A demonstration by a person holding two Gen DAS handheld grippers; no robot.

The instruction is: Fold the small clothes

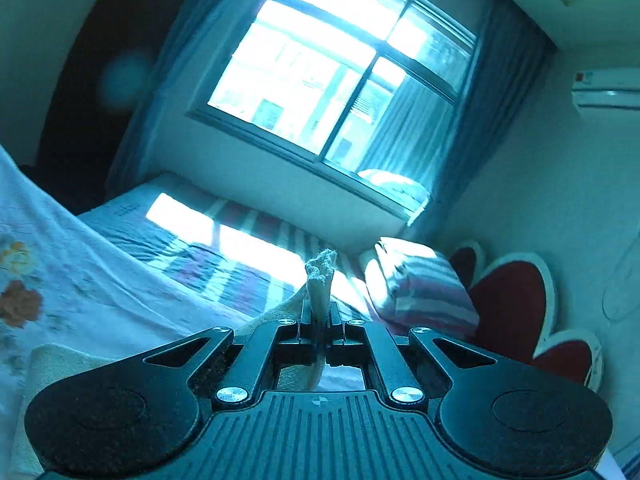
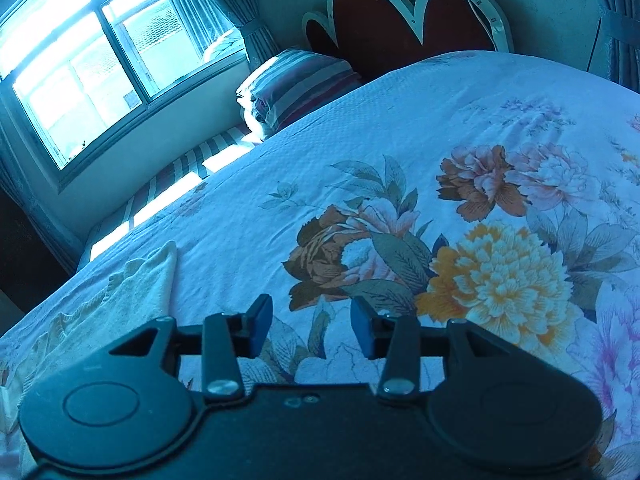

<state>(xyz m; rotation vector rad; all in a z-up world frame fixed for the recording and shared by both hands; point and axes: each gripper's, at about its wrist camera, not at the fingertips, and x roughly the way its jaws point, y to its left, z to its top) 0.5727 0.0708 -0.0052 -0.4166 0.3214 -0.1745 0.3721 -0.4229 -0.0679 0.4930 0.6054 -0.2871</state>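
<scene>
My left gripper [image 1: 320, 320] is shut on a pinch of a cream cloth [image 1: 320, 276], and a tuft of it sticks up past the jaws. The rest of the cloth hangs below and spreads to the lower left [image 1: 64, 364] over the bed. In the right wrist view the same cream cloth [image 2: 132, 292] lies rumpled on the floral bedspread [image 2: 360, 140] at the left. My right gripper [image 2: 312, 322] is open and empty, held just above the bedspread, to the right of the cloth.
A striped pillow [image 2: 296, 84] lies at the head of the bed beside a red heart-shaped headboard [image 2: 408, 12]. A striped sheet [image 1: 240, 264] runs along the window side. A large window [image 1: 328, 72] with curtains is behind.
</scene>
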